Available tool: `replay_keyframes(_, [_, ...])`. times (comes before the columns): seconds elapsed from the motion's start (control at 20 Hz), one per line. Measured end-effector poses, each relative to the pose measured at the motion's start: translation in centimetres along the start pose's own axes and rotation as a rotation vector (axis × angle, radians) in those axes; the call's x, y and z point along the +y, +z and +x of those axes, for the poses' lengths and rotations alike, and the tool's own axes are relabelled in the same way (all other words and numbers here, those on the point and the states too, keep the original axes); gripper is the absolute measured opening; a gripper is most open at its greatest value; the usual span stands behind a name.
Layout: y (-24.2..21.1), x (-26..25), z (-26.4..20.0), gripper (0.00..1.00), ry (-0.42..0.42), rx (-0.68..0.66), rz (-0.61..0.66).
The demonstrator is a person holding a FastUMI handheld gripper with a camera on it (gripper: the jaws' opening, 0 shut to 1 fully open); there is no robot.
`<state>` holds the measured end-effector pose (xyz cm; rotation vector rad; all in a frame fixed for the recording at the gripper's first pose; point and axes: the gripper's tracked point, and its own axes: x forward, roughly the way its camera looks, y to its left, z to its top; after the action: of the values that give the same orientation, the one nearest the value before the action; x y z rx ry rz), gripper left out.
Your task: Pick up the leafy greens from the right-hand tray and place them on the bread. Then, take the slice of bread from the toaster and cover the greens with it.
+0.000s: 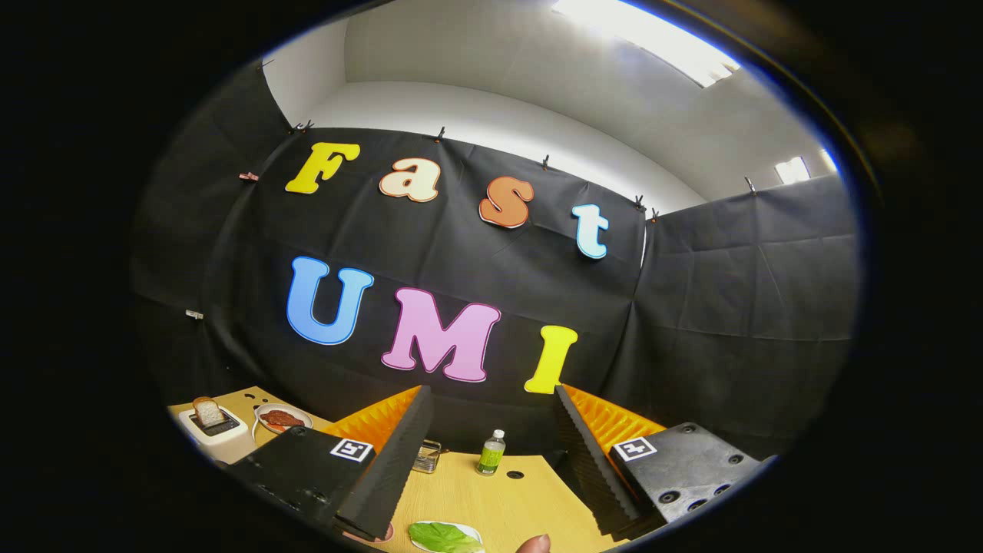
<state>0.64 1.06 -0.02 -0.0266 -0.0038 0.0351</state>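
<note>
Ahead, open claw (491, 453) frames bottle (491, 452), greens (444, 537)

The leafy greens (444, 536) on their tray (470, 530) are getting cut off at the bottom, as is a fingertip (534, 544) beside them. The left finger of the wide-open claw (491, 461) is hiding part of a small wire basket (427, 455).

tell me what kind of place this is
Probably a staged recording booth set up as a small kitchen: black cloth walls, a wooden table with a toaster holding bread, a plate of greens and a bottle. The claw hangs open above it.
</note>
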Motion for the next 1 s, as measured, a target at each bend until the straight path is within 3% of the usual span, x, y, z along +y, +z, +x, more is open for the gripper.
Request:
replay_keyframes(0.25, [-0.4,0.3,0.6,0.97,0.022,0.004,0.000])
replay_keyframes(0.5, [-7.3,1.9,1.5,0.97,0.177,0.170,-0.004])
replay_keyframes(1.0, [-34.1,4.3,-1.6,0.96,0.532,0.723,-0.063])
